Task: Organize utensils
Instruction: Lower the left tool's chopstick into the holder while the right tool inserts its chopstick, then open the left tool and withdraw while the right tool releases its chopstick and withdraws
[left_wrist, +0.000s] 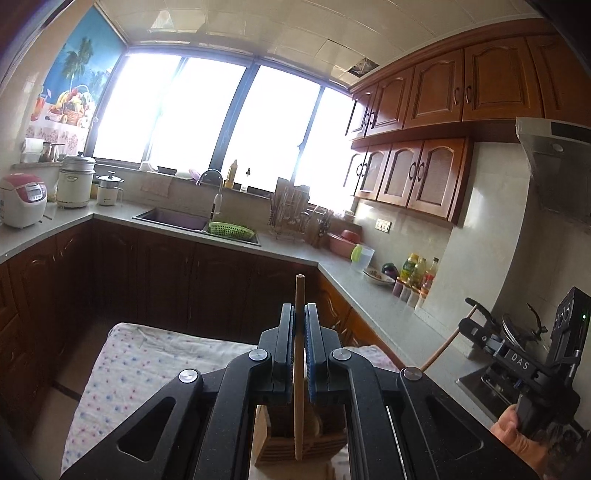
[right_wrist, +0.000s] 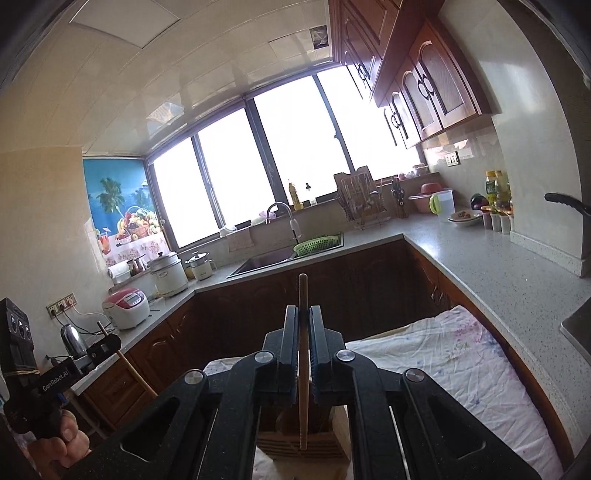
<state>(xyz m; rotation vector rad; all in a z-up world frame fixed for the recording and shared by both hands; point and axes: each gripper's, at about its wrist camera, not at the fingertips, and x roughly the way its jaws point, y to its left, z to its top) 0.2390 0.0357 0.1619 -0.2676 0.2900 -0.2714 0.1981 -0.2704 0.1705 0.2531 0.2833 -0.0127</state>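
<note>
My left gripper is shut on a pale wooden stick that stands upright between its pads, its tip above the jaws. Its lower end hangs over a slotted wooden utensil holder; I cannot tell whether it is inside. My right gripper is shut on a second, darker wooden stick above the same holder. Each gripper also shows in the other's view: the right gripper with its stick, the left gripper with its stick.
The holder stands on a table under a floral cloth. An L-shaped grey counter carries a sink with a green basket, a dish rack, bottles, a rice cooker and a kettle. Wooden cabinets hang above right.
</note>
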